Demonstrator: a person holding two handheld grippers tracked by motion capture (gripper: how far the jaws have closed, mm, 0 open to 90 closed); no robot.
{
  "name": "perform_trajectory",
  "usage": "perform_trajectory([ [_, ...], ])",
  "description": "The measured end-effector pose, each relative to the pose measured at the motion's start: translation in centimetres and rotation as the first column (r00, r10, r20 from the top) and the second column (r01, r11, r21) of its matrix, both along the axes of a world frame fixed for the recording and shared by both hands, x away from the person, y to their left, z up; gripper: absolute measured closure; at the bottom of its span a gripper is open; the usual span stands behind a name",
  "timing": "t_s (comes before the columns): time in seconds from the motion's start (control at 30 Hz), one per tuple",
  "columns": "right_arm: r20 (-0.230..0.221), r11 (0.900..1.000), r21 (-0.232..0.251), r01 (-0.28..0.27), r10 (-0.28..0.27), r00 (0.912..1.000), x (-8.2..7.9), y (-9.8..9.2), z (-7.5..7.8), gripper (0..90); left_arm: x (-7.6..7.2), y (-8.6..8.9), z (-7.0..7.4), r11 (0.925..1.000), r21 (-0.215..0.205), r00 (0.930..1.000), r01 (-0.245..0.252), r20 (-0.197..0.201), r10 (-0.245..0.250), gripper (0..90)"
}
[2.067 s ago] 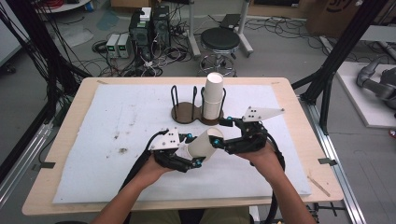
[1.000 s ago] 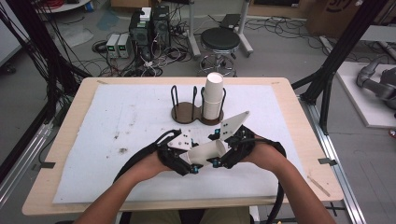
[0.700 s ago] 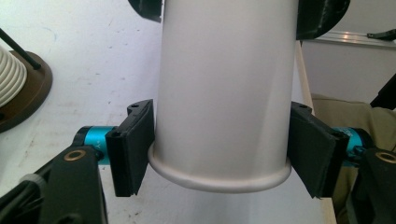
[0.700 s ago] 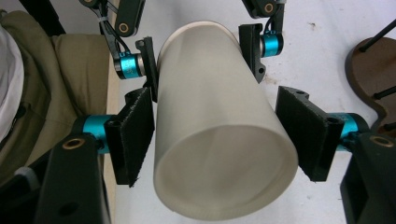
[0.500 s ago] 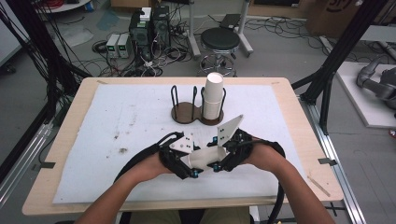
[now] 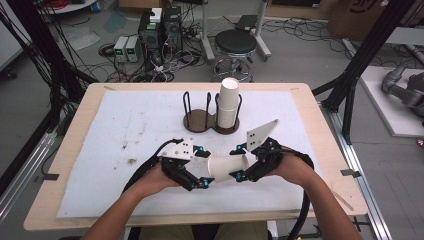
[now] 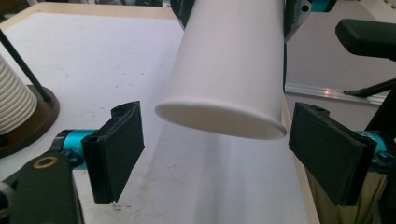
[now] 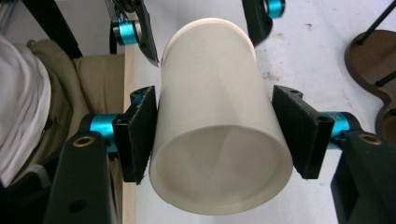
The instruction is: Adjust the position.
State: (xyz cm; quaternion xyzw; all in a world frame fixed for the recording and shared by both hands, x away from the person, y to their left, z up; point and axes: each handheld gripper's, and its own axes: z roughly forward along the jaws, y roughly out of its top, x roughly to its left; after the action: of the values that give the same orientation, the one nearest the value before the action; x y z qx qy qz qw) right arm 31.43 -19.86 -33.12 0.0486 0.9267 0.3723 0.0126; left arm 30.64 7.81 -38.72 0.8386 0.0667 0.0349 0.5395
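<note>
White paper cup (image 6: 227, 167) on its side, above the table's near edge

Paper cup (image 6: 227, 167) lying sideways just above the mat (image 6: 125, 125) at table centre-front, left gripper (image 6: 204, 169) at its 9 o'clock, right gripper (image 6: 239, 162) at its 3 o'clock, two-ring holder (image 6: 199, 121) at its 12 o'clock, cup stack (image 6: 228, 102) in the holder's right ring.

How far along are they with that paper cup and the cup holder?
Done: a stack of cups already stands in the holder. In hand: one paper cup is passing between grippers; the right gripper is clamped on its mouth end, while the left gripper has just been opening, pads clear of its base. Left: the cup is not yet in the holder, whose other ring stands empty.
</note>
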Motion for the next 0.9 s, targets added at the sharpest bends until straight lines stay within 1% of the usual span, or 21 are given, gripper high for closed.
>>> perform_trajectory([
  [0.1, -0.015, 1.000, 0.028, 0.009, -0.008, 0.9999, -0.1, -0.5, -0.3, 34.6, 0.1, 0.9, -0.2, 0.9987, -0.043, 0.9996, -0.027, -0.012, 0.027, 18.0],
  [0.13, -0.013, 0.999, 0.037, 0.011, -0.011, 0.9999, 0.0, -0.6, -0.4, 34.6, 0.1, 1.2, -0.3, 0.9977, -0.059, 0.9993, -0.035, -0.019, 0.034, 18.0],
  [0.23, -0.025, 0.997, 0.069, 0.032, -0.030, 0.9992, -0.1, -1.1, -0.7, 34.8, 0.2, 1.9, -0.4, 0.9935, -0.102, 0.9984, -0.051, -0.029, 0.048, 18.0],
  [0.27, -0.028, 0.996, 0.081, 0.036, -0.034, 0.9990, -0.1, -1.2, -0.8, 34.9, 0.2, 2.1, -0.4, 0.9925, -0.111, 0.9983, -0.053, -0.031, 0.049, 17.9],
  [0.37, -0.034, 0.991, 0.122, 0.056, -0.053, 0.9980, 0.0, -1.7, -1.0, 35.0, 0.1, 2.7, -0.3, 0.9840, -0.166, 0.9973, -0.066, -0.043, 0.059, 18.0],
  [0.4, -0.038, 0.989, 0.135, 0.061, -0.056, 0.9977, 0.0, -1.9, -1.0, 35.0, 0.1, 2.9, -0.3, 0.9818, -0.178, 0.9972, -0.066, -0.045, 0.059, 17.9],
  [0.43, -0.041, 0.987, 0.147, 0.072, -0.066, 0.9970, 0.0, -2.0, -1.1, 35.1, 0.1, 3.0, -0.2, 0.9798, -0.188, 0.9972, -0.068, -0.042, 0.061, 17.9],
  [0.5, -0.045, 0.982, 0.172, 0.081, -0.075, 0.9962, 0.0, -2.3, -1.2, 35.1, 0.1, 3.2, -0.3, 0.9713, -0.226, 0.9966, -0.075, -0.052, 0.065, 17.9],
  [0.57, -0.054, 0.974, 0.208, 0.094, -0.085, 0.9949, 0.0, -2.6, -1.4, 35.0, 0.0, 3.4, -0.4, 0.9659, -0.246, 0.9963, -0.079, -0.053, 0.068, 17.7],
  [0.6, -0.067, 0.969, 0.225, 0.101, -0.088, 0.9939, 0.0, -2.7, -1.5, 35.1, 0.0, 3.4, -0.4, 0.9633, -0.256, 0.9961, -0.081, -0.054, 0.070, 17.4],
  [0.63, -0.075, 0.963, 0.245, 0.109, -0.093, 0.9928, -0.1, -2.8, -1.7, 35.0, 0.0, 3.4, -0.5, 0.9633, -0.256, 0.9963, -0.079, -0.053, 0.068, 17.3],
  [0.7, -0.085, 0.956, 0.272, 0.114, -0.094, 0.9919, -0.1, -2.9, -2.0, 35.0, -0.1, 3.3, -0.6, 0.9613, -0.265, 0.9964, -0.076, -0.057, 0.063, 17.3],
  [0.77, -0.096, 0.950, 0.289, 0.119, -0.095, 0.9909, -0.2, -3.0, -2.3, 35.0, -0.1, 3.2, -0.5, 0.9601, -0.270, 0.9969, -0.071, -0.053, 0.059, 17.2],
  [0.9, -0.111, 0.939, 0.323, 0.119, -0.088, 0.9900, -0.3, -3.0, -2.8, 35.0, -0.2, 2.9, -0.5, 0.9538, -0.293, 0.9968, -0.069, -0.059, 0.054, 17.2],
])
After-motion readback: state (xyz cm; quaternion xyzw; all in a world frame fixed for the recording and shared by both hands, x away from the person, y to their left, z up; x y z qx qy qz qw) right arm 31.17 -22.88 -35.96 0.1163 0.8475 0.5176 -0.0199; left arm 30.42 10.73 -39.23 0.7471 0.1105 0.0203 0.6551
